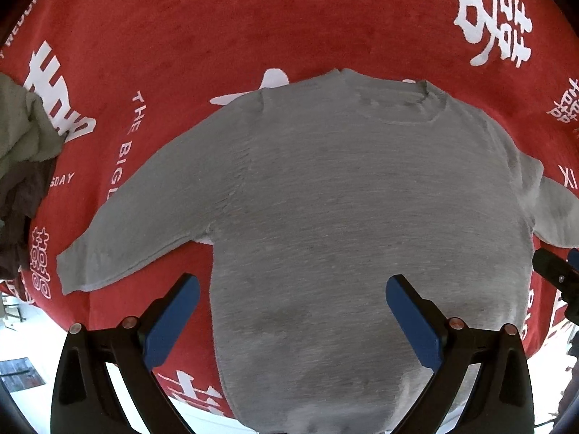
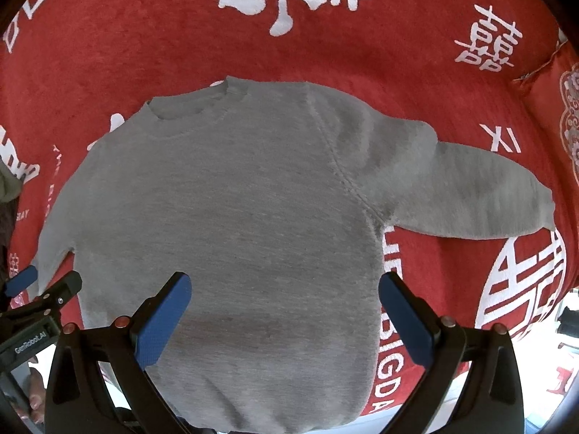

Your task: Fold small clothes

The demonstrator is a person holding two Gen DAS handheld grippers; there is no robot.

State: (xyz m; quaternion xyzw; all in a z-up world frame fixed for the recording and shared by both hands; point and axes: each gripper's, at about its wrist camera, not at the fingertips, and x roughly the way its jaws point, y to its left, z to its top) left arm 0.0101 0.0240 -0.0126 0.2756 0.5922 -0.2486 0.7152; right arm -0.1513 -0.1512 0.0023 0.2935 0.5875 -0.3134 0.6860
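Since the grey sweater (image 1: pixel 325 199) lies flat w/ sleeves spread on the red cloth (image 1: pixel 217 36), ready for folding, left gripper (image 1: pixel 293 311) & right gripper (image 2: pixel 286 307) hover over the hem, jaws apart, empty.

We see a domestic laundry-folding setting: a table draped in a red cloth (image 1: pixel 217 36) printed with white double-happiness characters and wedding wording, a grey sweater (image 1: pixel 343 199) spread flat on it, and a heap of other garments (image 1: pixel 21 137) at its edge.
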